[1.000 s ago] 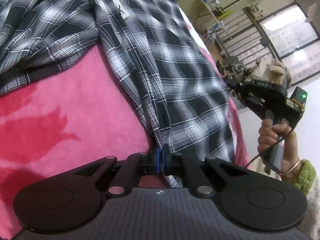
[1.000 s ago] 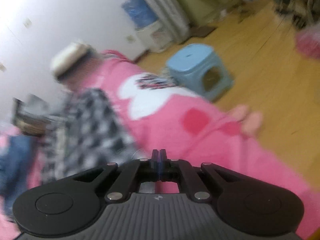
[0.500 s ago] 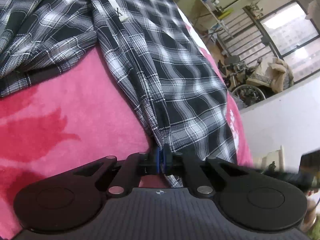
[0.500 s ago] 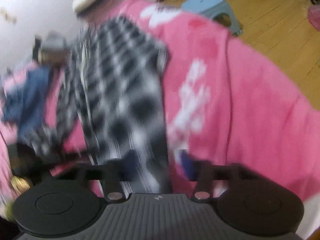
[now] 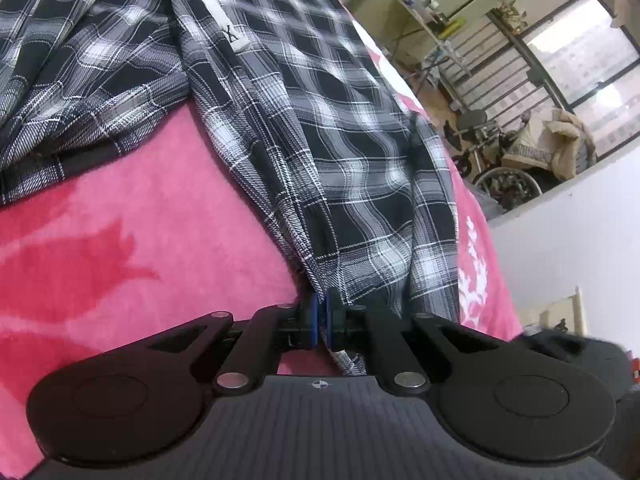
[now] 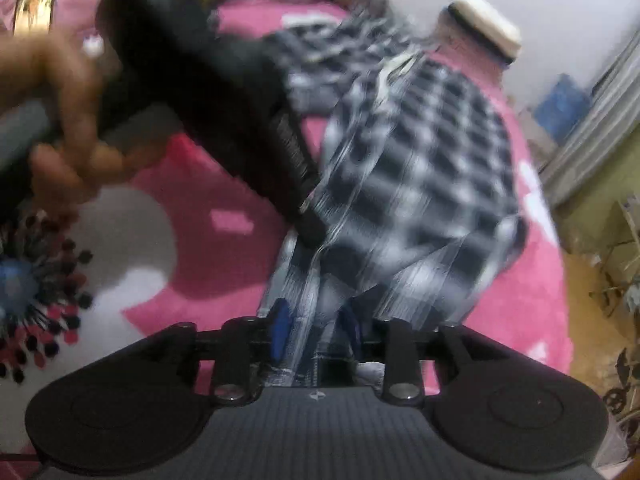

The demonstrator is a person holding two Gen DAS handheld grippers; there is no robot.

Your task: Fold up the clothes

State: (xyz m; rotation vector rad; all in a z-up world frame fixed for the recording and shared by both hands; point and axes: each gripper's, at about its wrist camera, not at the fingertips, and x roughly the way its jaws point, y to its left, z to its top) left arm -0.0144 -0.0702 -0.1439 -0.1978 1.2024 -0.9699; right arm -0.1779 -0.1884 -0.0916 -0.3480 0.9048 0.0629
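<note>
Plaid trousers (image 5: 352,168) pinched by left gripper (image 5: 322,316); right gripper (image 6: 316,332) fingers spread around the hem.

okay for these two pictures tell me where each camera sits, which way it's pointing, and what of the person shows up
Left wrist: sits on the left hand-held gripper, looking along its shut fingers over the plaid garment and pink blanket toward a window; no body shows.
Right wrist: sits on the right hand-held gripper, open around the garment's edge, facing a white wall; a blurred hand shows on the other gripper's handle.
Shared: the garment and blanket.
</note>
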